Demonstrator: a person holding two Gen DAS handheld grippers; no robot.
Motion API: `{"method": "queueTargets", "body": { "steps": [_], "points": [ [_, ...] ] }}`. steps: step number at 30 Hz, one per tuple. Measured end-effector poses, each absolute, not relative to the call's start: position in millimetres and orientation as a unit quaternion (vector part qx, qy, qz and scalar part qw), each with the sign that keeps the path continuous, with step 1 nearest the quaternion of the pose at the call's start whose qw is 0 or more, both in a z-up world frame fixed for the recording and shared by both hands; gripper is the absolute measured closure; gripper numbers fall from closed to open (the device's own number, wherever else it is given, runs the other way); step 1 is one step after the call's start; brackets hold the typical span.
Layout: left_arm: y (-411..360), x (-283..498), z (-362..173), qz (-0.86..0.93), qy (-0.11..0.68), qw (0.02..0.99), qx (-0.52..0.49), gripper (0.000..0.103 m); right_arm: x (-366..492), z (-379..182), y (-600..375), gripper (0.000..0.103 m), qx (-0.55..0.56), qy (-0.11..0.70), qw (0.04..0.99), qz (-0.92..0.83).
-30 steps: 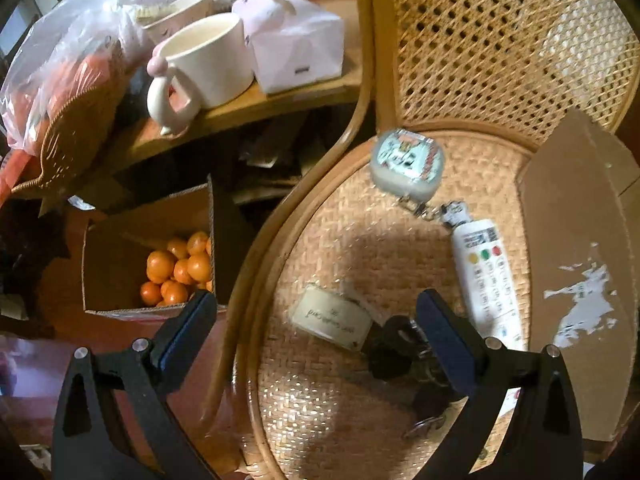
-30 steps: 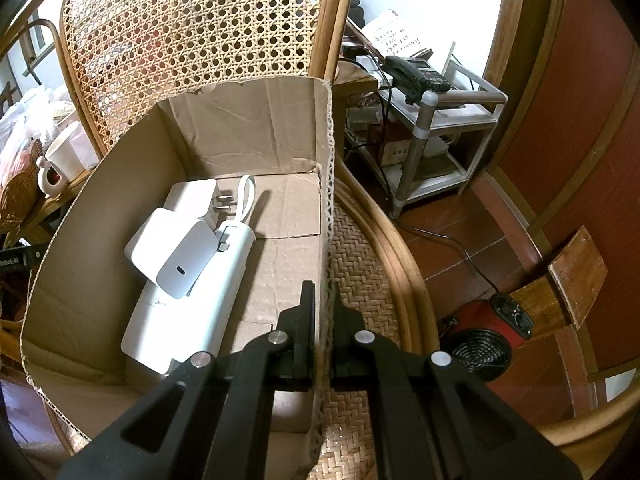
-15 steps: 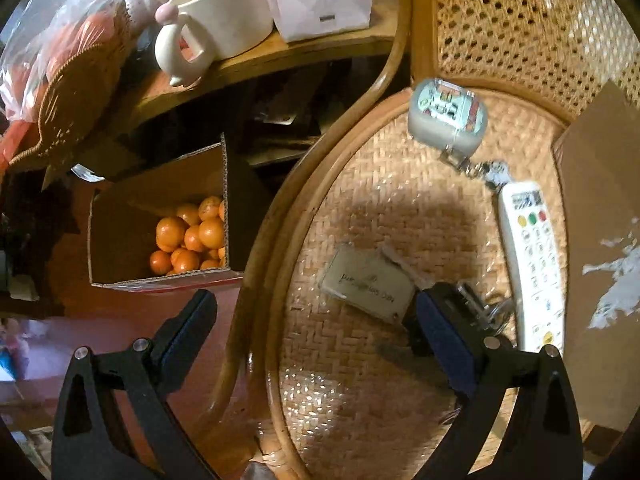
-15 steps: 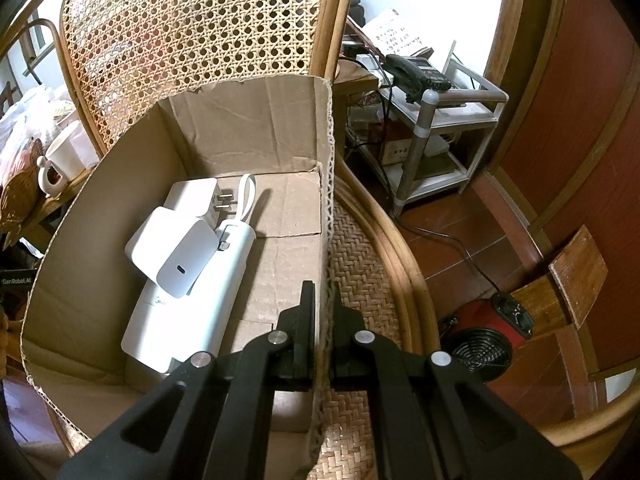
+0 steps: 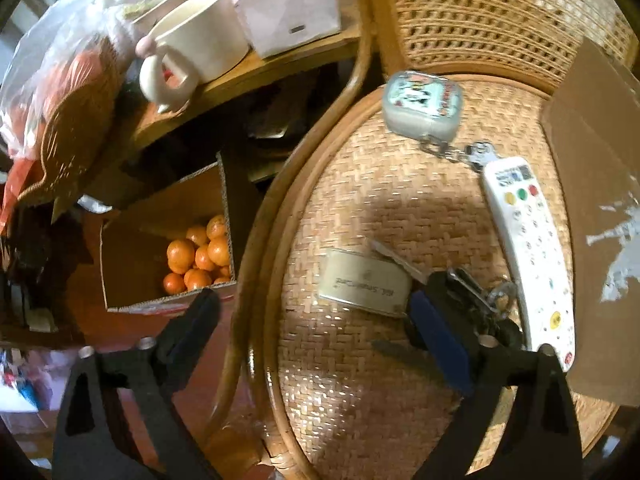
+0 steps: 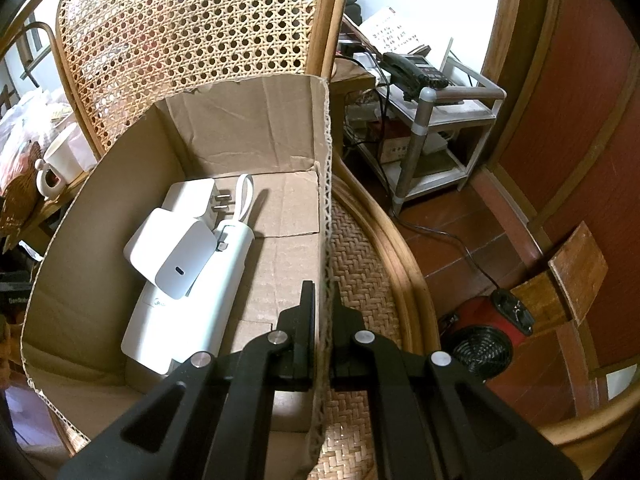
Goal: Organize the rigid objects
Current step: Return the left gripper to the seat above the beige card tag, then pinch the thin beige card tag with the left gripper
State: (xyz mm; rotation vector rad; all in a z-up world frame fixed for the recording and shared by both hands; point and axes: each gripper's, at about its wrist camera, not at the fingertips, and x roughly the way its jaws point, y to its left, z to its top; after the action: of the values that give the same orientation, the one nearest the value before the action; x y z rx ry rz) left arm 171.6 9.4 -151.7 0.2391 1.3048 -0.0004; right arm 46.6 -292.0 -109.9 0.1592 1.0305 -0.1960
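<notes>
Right wrist view: our right gripper (image 6: 323, 312) clamps the cardboard box (image 6: 100, 208) wall; chargers (image 6: 172, 248) lie inside; our left gripper (image 5: 316, 312) is closing over the keys (image 5: 472, 292).

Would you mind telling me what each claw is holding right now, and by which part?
The right claw pinches the cardboard box by its side wall's top edge. The left claw holds nothing; its jaws are closing above the chair seat.

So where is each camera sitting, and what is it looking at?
Left wrist: on the left gripper, looking steeply down at the wicker seat with keys and remote; its jaws are closing, nothing gripped.
Right wrist: on the right gripper, looking down into the cardboard box, pinching its wall.
Both views share the box, seat and white mug.
</notes>
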Motion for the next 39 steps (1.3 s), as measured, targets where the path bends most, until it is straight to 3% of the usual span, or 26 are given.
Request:
{"method": "queueTargets", "body": {
  "steps": [2, 6, 8, 11, 19, 31, 39],
  "points": [
    [4.8, 169.0, -149.7, -0.013, 0.604, 0.789, 0.108, 0.028, 46.6, -109.9, -292.0, 0.097, 0.075, 0.491, 0.863, -0.094],
    [-5.5, 163.8, -147.4, -0.053, 0.599, 0.793, 0.1, 0.069, 46.2, -109.8, -293.7, 0.097, 0.076, 0.491, 0.862, -0.098],
    [-11.6, 160.6, -146.5, -0.061, 0.592, 0.796, 0.109, 0.075, 46.0, -109.4, -294.2, 0.097, 0.075, 0.49, 0.863, -0.098],
    [-21.6, 155.9, -147.8, -0.078, 0.587, 0.798, 0.117, 0.095, 45.5, -108.6, -293.6, 0.097, 0.073, 0.485, 0.866, -0.097],
    [-14.3, 157.4, -143.0, -0.099, 0.593, 0.796, 0.071, 0.1, 45.3, -108.2, -293.0, 0.097, 0.072, 0.485, 0.866, -0.097],
    [-14.3, 150.0, -108.6, -0.1, 0.541, 0.833, 0.055, 0.102, 45.7, -108.1, -292.3, 0.097, 0.072, 0.486, 0.866, -0.097],
    [-10.0, 156.3, -124.1, -0.072, 0.574, 0.812, 0.078, 0.096, 45.8, -108.1, -292.2, 0.097, 0.072, 0.486, 0.866, -0.097]
  ]
}}
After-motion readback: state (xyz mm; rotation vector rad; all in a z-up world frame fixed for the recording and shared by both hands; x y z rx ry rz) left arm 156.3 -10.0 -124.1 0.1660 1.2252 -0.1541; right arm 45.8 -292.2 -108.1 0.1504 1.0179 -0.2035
